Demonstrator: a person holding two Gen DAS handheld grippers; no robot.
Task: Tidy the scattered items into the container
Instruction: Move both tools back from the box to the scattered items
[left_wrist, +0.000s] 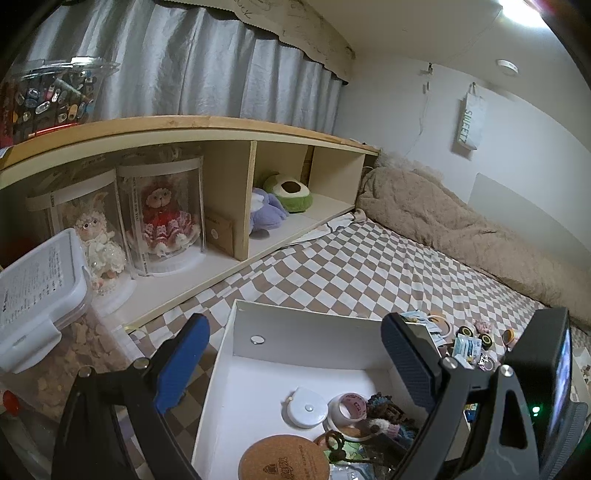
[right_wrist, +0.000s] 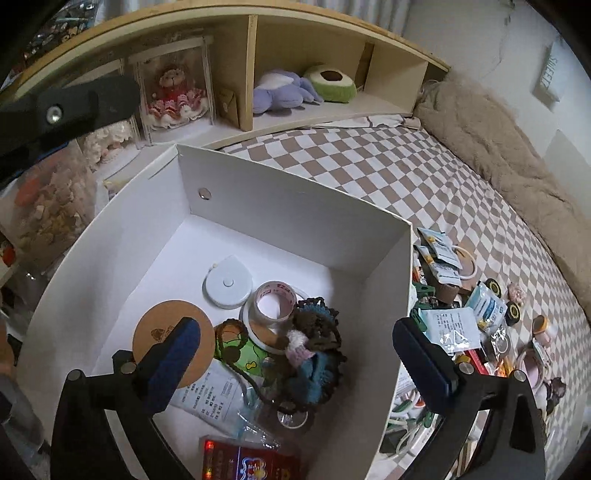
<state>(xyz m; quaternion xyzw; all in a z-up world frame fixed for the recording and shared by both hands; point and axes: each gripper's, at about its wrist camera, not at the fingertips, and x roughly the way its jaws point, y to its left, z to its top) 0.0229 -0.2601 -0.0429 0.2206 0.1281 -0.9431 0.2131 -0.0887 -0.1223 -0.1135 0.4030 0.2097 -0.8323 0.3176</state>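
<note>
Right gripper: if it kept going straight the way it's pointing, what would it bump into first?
Probably the pile of knitted things inside the white box. The right gripper is open and empty, aimed down at it, though depth is hard to judge.

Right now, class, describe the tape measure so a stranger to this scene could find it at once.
Find the open white box on the checked bed cover. On its floor, toward the far wall, lies the tape measure, just beyond the tape roll and the cork coaster. It alone is a plain white closed disc with a small button at its centre.
</note>
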